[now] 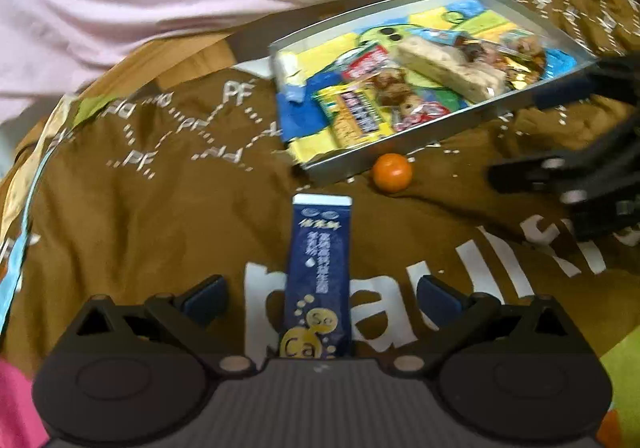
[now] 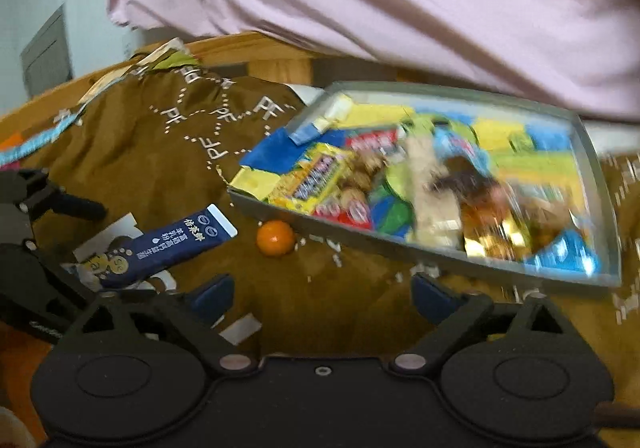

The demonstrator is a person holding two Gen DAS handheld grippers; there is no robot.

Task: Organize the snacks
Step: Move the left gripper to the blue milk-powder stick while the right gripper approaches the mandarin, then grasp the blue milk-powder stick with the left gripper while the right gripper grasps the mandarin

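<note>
Two snacks remain outside the tray: a dark blue sachet (image 1: 319, 276) and a small orange fruit (image 1: 392, 172), both on the brown printed cloth (image 1: 132, 216).

Left gripper (image 1: 320, 296) has its fingers spread wide, straddling the sachet without touching it; the sachet lies lengthwise between them, pointing toward the grey tray (image 1: 436, 136). Right gripper (image 2: 322, 294) is also spread and holds nothing, hovering over bare cloth near the tray's front wall. The fruit sits just beside that wall. The tray already holds wrapped bars and packets. Risks, as judged: the flat sachet may slip or buckle if pinched near one end; soft cloth could bunch into the fingers; the round fruit may roll if nudged.
</note>
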